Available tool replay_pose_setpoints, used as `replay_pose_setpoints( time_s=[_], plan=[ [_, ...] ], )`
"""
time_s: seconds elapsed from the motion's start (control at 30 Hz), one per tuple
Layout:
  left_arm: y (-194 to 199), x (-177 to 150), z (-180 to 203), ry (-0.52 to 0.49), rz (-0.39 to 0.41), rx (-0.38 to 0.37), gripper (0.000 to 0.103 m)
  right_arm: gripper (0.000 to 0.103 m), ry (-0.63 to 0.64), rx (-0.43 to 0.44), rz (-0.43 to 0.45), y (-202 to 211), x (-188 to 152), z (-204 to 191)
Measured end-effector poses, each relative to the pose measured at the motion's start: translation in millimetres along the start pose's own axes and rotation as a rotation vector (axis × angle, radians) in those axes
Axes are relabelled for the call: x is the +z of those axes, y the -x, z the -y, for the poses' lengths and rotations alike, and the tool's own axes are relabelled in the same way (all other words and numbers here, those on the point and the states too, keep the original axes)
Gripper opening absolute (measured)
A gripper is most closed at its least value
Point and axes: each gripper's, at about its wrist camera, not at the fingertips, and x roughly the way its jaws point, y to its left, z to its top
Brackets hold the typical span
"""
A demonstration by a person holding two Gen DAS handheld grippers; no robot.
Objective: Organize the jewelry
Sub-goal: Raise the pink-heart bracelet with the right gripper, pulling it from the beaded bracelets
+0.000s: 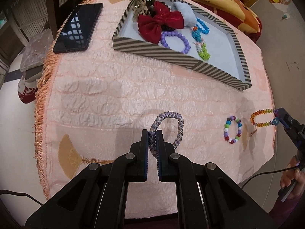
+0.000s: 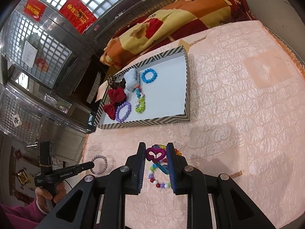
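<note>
My left gripper (image 1: 152,134) is shut on a grey-purple braided band (image 1: 167,126), holding it just above the pink cloth. My right gripper (image 2: 156,151) is shut on the purple heart charm (image 2: 155,154) of an orange beaded bracelet (image 1: 262,118), near the table's edge. A multicoloured bead bracelet (image 1: 233,129) lies on the cloth below my right gripper; it also shows in the right wrist view (image 2: 159,179). The striped tray (image 1: 152,48) holds a red bow (image 1: 159,23), a purple bracelet (image 1: 176,42), a blue bracelet (image 1: 203,25) and a green beaded piece (image 1: 205,51).
A black phone (image 1: 79,27) lies left of the tray. A checked blanket (image 2: 171,22) is piled behind the tray. The pink cloth (image 1: 114,95) has a fringed left edge. A stool with a cushion (image 1: 32,57) stands off the table's left side.
</note>
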Motion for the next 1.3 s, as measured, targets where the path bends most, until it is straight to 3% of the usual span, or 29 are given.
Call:
replay_pose_setpoints(
  time_s=[1.3],
  plan=[
    [21.8,58.5,-12.3,-0.021,0.062,-0.006,0.006,0.021,0.019,0.018,0.027,-43.2,74.9,-33.8]
  ],
)
